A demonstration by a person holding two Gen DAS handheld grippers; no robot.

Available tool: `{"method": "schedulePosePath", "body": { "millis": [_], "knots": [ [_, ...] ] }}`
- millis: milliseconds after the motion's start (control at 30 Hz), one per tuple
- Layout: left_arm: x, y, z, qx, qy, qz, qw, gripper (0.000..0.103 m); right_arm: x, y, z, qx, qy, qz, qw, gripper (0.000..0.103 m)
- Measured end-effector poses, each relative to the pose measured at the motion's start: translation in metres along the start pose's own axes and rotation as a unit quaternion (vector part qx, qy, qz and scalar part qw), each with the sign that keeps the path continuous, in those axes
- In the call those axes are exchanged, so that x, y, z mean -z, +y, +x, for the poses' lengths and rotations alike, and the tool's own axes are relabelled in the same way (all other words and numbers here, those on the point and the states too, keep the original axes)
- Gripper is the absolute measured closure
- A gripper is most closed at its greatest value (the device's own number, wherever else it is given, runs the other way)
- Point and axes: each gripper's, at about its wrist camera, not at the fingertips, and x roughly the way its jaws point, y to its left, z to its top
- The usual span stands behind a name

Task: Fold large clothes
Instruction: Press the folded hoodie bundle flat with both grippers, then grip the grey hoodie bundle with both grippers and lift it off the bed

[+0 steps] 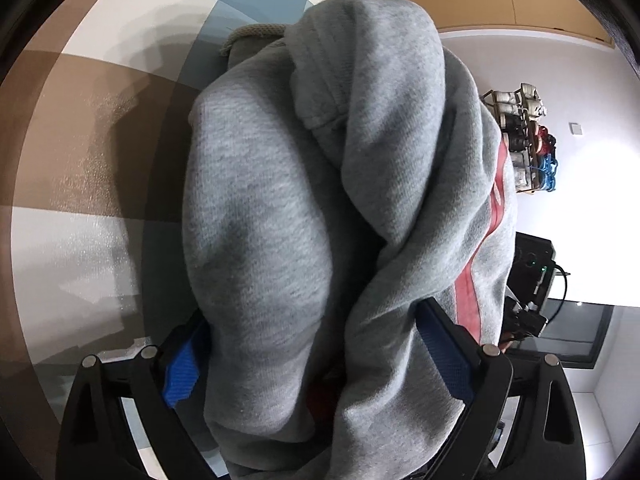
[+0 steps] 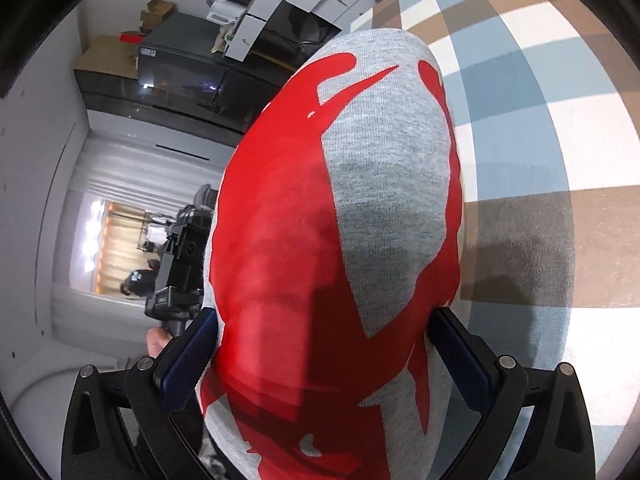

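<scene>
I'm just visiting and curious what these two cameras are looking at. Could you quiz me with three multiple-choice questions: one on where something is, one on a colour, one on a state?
1. Where is the grey sweatshirt in the left wrist view?
A. between the left gripper's blue pads
B. on a hanger
C. in a drawer

2. What colour is the print on the grey fabric in the right wrist view?
A. green
B. red
C. black

3. How does the sweatshirt lie?
A. spread flat
B. bunched up in thick folds
C. neatly folded square

Answers: 1 A, fabric fills the gap between the pads. 2 B, broad red shapes cover the grey. 3 B, thick rolls pile up over the checked cloth.
</scene>
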Motion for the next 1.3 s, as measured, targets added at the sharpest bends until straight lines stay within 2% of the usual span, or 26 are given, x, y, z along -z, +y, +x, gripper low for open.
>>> {"method": "schedulePosePath", "body": {
  "millis": [267,433,767,867,1000,1167,1300],
  "knots": [
    [0.002,0.005,-0.003,0.008,-0.009,-0.004,0.9999,0.010,0.008,-0.010,-0.006,-0.016,-0.008,0.004,1.000,0.000],
    [0.006,0.007,-0.005,0.000,-0.018,0.015,0.9997,0.010,0.014,-0.014,-0.008,-0.028,-0.018,0.005,0.999,0.000],
    [0.001,-0.002,0.004,-0.011,-0.017,0.027,0.9994,0.010,0.014,-0.005,-0.006,-0.001,-0.045,-0.033,0.998,0.000],
    [0.002,0.001,0.003,-0.003,-0.018,0.032,0.9993,0.010,0.015,-0.007,-0.007,-0.009,-0.027,-0.034,0.999,0.000],
    [0.002,0.005,0.002,0.006,-0.018,0.029,0.9994,0.010,0.001,-0.022,-0.004,-0.042,0.039,-0.002,0.998,0.000],
    [0.002,0.005,0.004,0.001,-0.015,0.038,0.9992,0.010,-0.007,-0.018,0.005,-0.035,0.053,-0.011,0.998,0.000],
    [0.001,0.007,0.006,0.014,-0.016,0.040,0.9990,0.010,-0.009,-0.016,0.005,-0.027,0.042,-0.014,0.999,0.000]
  ]
}}
